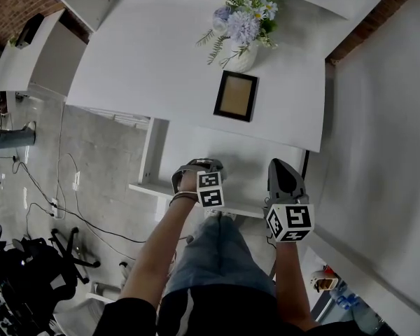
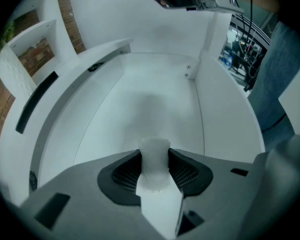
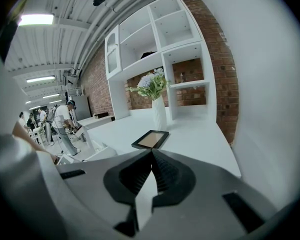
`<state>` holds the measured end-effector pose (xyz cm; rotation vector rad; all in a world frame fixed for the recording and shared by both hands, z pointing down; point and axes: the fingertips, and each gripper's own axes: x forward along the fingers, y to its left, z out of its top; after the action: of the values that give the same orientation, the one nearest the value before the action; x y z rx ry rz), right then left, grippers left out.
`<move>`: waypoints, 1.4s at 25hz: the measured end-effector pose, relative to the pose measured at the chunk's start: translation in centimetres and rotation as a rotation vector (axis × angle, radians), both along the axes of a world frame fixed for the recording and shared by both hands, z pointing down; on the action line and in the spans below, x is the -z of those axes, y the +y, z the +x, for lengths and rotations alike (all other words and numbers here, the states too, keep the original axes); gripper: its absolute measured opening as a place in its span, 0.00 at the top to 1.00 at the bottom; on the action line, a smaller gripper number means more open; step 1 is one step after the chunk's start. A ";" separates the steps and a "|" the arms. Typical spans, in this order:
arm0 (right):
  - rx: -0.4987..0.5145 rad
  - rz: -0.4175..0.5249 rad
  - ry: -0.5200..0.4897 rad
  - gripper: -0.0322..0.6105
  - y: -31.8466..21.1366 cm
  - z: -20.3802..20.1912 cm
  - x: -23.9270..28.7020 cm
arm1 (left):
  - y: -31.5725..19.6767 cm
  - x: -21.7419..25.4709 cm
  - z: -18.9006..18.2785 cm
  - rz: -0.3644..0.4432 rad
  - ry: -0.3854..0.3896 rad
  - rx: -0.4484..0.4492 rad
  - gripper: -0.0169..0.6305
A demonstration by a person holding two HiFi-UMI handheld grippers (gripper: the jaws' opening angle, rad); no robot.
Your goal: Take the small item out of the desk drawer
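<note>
The white desk drawer [image 1: 169, 152] stands pulled out under the desk. My left gripper [image 1: 196, 168] reaches down into it. In the left gripper view a small white item [image 2: 154, 166] fills the gap between the dark pads [image 2: 124, 175], which touch it on both sides, so my left gripper [image 2: 154, 153] is shut on it. The drawer floor [image 2: 155, 89] beyond it is bare. My right gripper [image 1: 280, 166] hovers to the right of the drawer, over the desk edge. Seen in its own view, the right gripper [image 3: 151, 153] is shut with nothing between its jaws.
On the white desk [image 1: 154, 54] lie a dark picture frame [image 1: 236, 95] and a white vase of flowers [image 1: 243, 30]. White shelving [image 3: 160, 39] lines the brick wall. Cables [image 1: 63, 187] and a black chair base [image 1: 70, 247] are on the floor at left.
</note>
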<state>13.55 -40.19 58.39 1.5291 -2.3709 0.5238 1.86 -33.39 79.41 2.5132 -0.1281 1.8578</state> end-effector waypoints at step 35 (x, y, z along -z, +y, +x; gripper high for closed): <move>-0.155 0.412 -0.055 0.95 2.4 0.0 17.6 | -4.5 42.5 -10.4 0.812 1.147 0.883 0.73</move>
<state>13.56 -37.83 40.82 1.9014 -2.5286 0.1072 -8.54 -37.93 36.94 2.6661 -1.7763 -0.0838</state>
